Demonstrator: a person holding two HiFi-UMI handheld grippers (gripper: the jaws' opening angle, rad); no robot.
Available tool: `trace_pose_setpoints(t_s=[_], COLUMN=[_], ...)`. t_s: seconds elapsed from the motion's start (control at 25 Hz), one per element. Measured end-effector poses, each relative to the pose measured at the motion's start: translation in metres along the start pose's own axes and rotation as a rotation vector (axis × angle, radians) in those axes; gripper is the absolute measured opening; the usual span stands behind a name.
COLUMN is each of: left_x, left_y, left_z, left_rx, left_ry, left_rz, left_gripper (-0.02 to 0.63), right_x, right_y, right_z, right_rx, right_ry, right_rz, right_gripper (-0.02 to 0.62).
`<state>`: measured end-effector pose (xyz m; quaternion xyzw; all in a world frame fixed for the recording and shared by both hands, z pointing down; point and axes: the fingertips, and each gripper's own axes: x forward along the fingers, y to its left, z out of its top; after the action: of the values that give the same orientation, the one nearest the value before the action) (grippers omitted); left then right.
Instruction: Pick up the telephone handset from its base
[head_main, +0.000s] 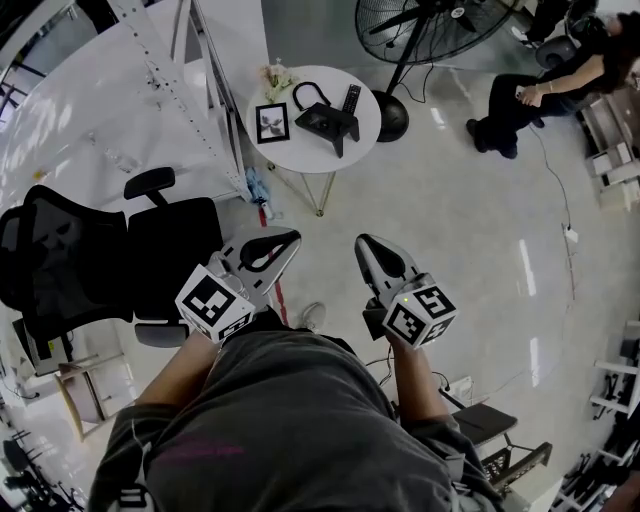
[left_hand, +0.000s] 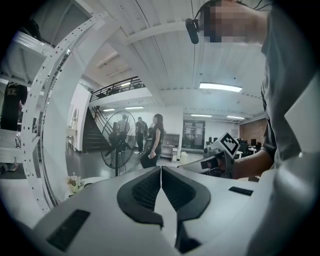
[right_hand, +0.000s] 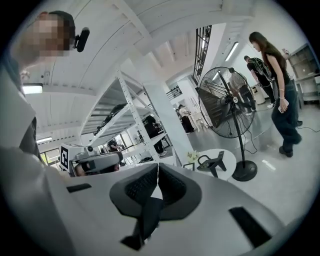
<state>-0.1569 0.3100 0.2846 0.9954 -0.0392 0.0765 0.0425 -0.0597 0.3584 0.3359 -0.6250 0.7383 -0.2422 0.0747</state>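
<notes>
So, nearest first: left tongs (head_main: 290, 238) and right tongs (head_main: 362, 241), two in all, are held side by side at about waist height. Both are pinched fully shut with nothing between the jaws. That makes sense to me, since nothing is close enough to grab, so they're just parked pointing forward.

Off to the left of the left tongs sits one black office chair (head_main: 110, 255).

Well ahead of both tips is one round white table (head_main: 310, 156), and the telephone (head_main: 326, 121) is on it. The handset looks to be still on its base, propped at an angle, though it's too small to pick apart from here. I'd guess the tilt is there for an easy lift.

Also up there:
- one picture frame (head_main: 272, 122), just left of the phone
- one little bunch of flowers (head_main: 277, 78), behind the frame
- one slim black bar (head_main: 351, 98), to the phone's right; no idea what it is

Past the table stands one floor fan (head_main: 430, 25). Farthest out, way right of the right tongs, is one seated person (head_main: 530, 95).
</notes>
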Motion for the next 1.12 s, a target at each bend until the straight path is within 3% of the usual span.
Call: trace_pose_setpoints(t_s=[0.56,1.12], left_x=[0.035,0.076], left_y=[-0.012,0.042], left_z=[-0.003,0.002], left_rx=[0.004,-0.011], left_ry=[0.014,0.000], left_rz=[-0.035,-0.050], left_gripper=[0.021,0.021], right_x=[-0.015,0.026], right_y=[-0.033,-0.073], right_z=[0.004,0.025], right_rx=[0.041,0.042], right_ry=[-0.009,0.007], right_rz=[-0.016,-0.042], right_gripper=[0.021,0.021])
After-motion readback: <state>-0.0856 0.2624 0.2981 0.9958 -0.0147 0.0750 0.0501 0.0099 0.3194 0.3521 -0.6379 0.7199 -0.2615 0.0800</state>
